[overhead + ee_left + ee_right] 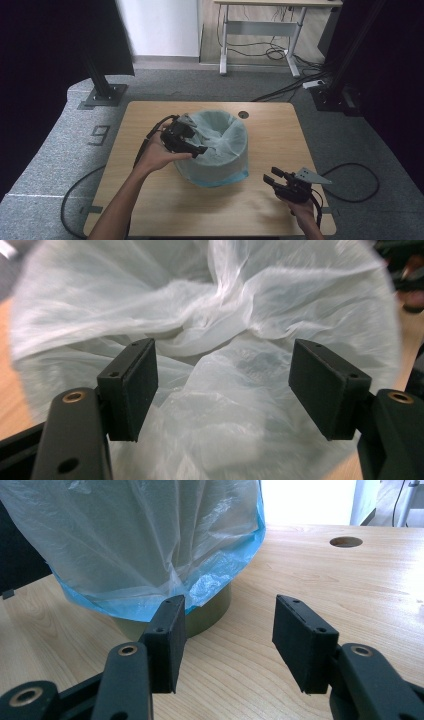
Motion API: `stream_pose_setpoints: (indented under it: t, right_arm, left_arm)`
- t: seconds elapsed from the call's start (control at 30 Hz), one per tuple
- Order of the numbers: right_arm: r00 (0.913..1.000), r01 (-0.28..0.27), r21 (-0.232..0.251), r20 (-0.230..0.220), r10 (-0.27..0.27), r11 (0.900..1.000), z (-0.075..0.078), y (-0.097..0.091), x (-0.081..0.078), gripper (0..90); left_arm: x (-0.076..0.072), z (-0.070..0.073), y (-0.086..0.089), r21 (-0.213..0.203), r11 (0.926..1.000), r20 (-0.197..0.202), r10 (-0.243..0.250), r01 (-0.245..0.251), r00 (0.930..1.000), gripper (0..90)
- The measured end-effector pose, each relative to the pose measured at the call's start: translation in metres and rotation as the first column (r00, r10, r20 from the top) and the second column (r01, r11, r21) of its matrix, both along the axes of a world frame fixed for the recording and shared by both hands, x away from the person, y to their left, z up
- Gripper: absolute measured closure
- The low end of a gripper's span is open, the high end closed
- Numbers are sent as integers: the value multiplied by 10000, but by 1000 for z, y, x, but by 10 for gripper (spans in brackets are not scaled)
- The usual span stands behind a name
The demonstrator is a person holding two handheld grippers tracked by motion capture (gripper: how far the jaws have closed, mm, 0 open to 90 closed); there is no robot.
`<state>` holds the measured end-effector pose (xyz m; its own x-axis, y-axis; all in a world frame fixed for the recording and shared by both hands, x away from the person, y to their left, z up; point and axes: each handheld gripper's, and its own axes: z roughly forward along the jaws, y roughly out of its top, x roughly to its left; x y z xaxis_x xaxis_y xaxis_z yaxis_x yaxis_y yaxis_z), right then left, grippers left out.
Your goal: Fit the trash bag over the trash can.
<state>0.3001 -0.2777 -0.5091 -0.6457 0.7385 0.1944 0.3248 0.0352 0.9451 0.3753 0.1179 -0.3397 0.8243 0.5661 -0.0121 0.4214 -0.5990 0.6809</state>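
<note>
Left gripper [199,150]: hangs over the mouth of the bin, jaws wide apart with nothing pressed between the pads; in its own view the pads [131,388] stand on either side of loose film without touching it.
Right gripper [274,179]: rests low near the table's front right corner, well apart from the bin, jaws parted and empty; bare wood shows between its pads [170,640].
Bin [209,616]: a round, olive-coloured tub standing upright in the middle of the table [150,200]; its long axis is vertical and its mouth points straight up.
Bag [220,145]: a thin, pale, see-through liner draped over the rim, with a blue hem [150,609] hanging down the outer wall; the inner part sags in crumpled folds [220,335] into the tub.
How it will likely handle: very light, limp and slippery; it should bunch rather than hold shape, and may tear if pulled hard against the rim.
Where to take hold: probably a gathered fold just inside the rim, or the doubled blue hem outside, where the film is thickest.
Risk: a tug on the bag could lift or tip the light bin.
</note>
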Motion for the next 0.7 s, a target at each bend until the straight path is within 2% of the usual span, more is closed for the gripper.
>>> stream_pose_setpoints:
  t: [0.1, 0.2, 0.37, 0.6, 0.7]
  right_arm:
    - [10000, 6, -17, -16, -6, 10000, -1, -1, 0, 460]
    - [10000, 19, -9, -23, -19, 10000, -1, -1, 1, 460]
    - [10000, -2, -29, -71, 2, 10000, -2, -1, 1, 459]
    - [9998, -10, -4, -182, 10, 10000, -4, -1, 2, 459]
    - [9997, -11, -45, -228, 10, 10000, -5, -1, 3, 459]
  left_arm:
    - [-9, 2, 9, -315, 9995, 318, 19, -9, 9995, 282]
    - [-17, 0, 17, -398, 9992, 481, 42, -23, 9988, 281]
    - [-29, -7, 33, -811, 9966, 631, 192, -140, 9978, 281]
    - [-43, -27, 60, -1445, 9888, 418, 440, -375, 9982, 274]
    - [-49, -37, 69, -1549, 9867, 353, 558, -497, 9978, 272]
